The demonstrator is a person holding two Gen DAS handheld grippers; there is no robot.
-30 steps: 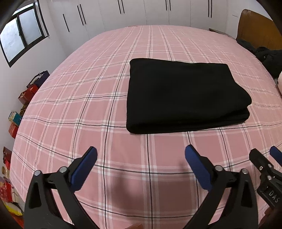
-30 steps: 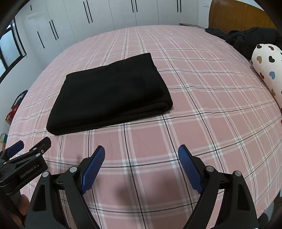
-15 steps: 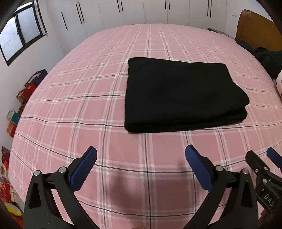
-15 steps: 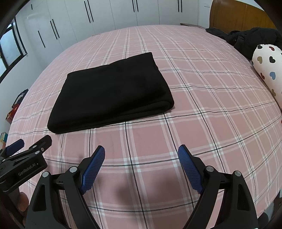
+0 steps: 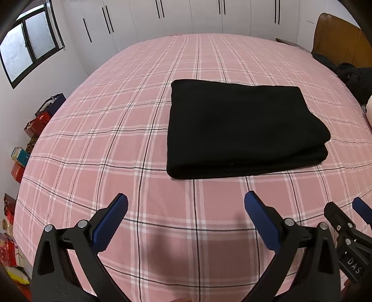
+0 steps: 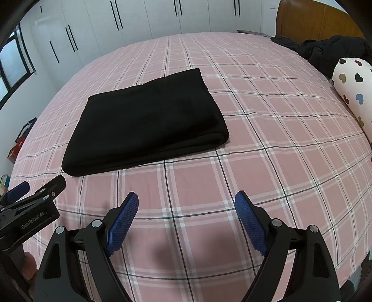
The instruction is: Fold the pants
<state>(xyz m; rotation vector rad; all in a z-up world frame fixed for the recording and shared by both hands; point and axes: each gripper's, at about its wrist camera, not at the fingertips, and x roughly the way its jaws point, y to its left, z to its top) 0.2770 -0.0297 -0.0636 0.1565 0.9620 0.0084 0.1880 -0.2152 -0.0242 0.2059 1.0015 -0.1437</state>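
Observation:
The black pants (image 5: 241, 127) lie folded into a flat rectangle on the pink plaid bed (image 5: 116, 130); they also show in the right wrist view (image 6: 148, 123). My left gripper (image 5: 186, 202) is open and empty, above the bed a short way in front of the pants' near edge. My right gripper (image 6: 187, 199) is open and empty, in front of the pants and to their right. The right gripper's tip shows at the left view's right edge (image 5: 344, 223), the left gripper's tip at the right view's left edge (image 6: 34, 192).
White wardrobe doors (image 5: 186, 16) stand beyond the bed. A wooden headboard (image 6: 309, 21), dark clothes (image 6: 330, 51) and a white heart-print pillow (image 6: 353, 88) are at the right. Boxes and bags (image 5: 34, 123) line the floor at the left, under a window (image 5: 28, 48).
Both grippers have drawn back slightly from the pants and stay open. The pants have not moved.

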